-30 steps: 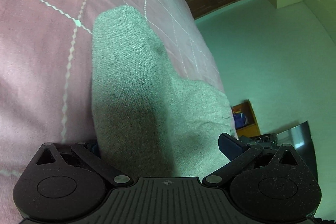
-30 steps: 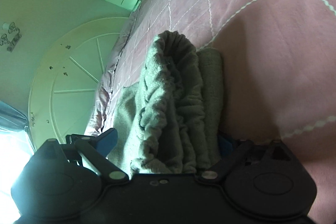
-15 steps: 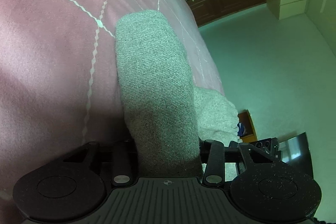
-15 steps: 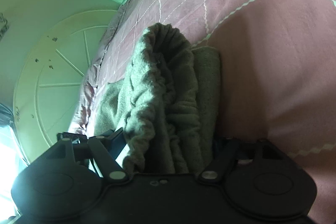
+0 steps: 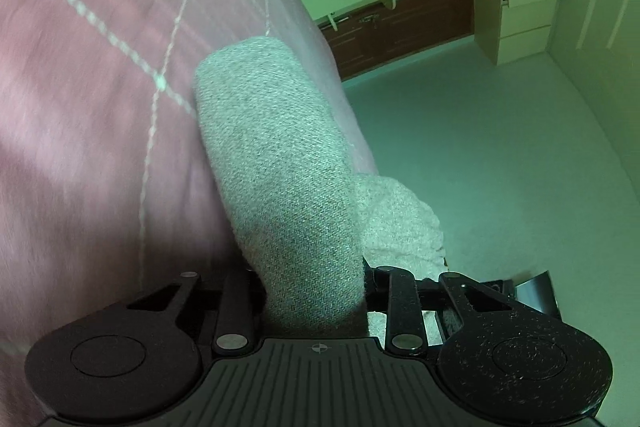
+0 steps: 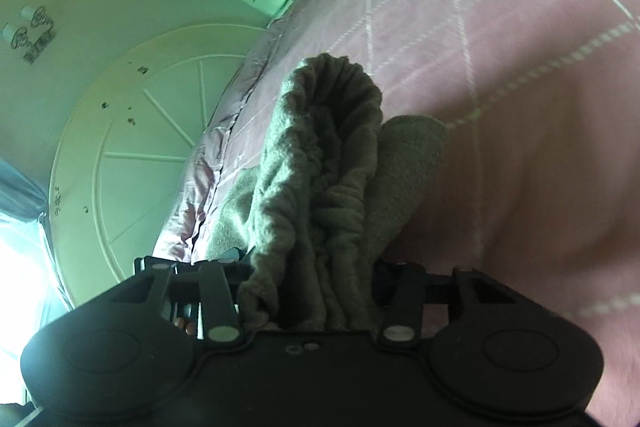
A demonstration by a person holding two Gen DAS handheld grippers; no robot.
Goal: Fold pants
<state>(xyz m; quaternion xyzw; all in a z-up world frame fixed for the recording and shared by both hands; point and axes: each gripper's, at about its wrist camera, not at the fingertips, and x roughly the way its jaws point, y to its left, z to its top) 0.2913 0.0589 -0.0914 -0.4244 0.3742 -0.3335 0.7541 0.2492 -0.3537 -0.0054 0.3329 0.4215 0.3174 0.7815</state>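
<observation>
Both grippers have the pants pinched, so this looks like the lift-and-carry part of a fold, with the cloth about to be brought over onto itself.

The left gripper [image 5: 316,291] has its fingers pressed in on a smooth grey roll of the pants [image 5: 276,179], which runs straight ahead from between them. The right gripper [image 6: 308,291] clamps a bunched, gathered edge of the pants [image 6: 320,187], probably the waistband, though the blur makes that uncertain.

The pants rest against the pink quilt [image 5: 80,107] beyond both pairs of fingers.

Next, I judge, both ends must travel together at equal height and be laid down flat before either grip opens; uneven motion would skew the fold.

The left view alone shows a looser lump of cloth [image 5: 400,223] right of the fingers, over the bed's edge above the floor [image 5: 500,147]. The right view alone shows the gathers and a flat layer [image 6: 232,219] lying left of its fingers.
</observation>
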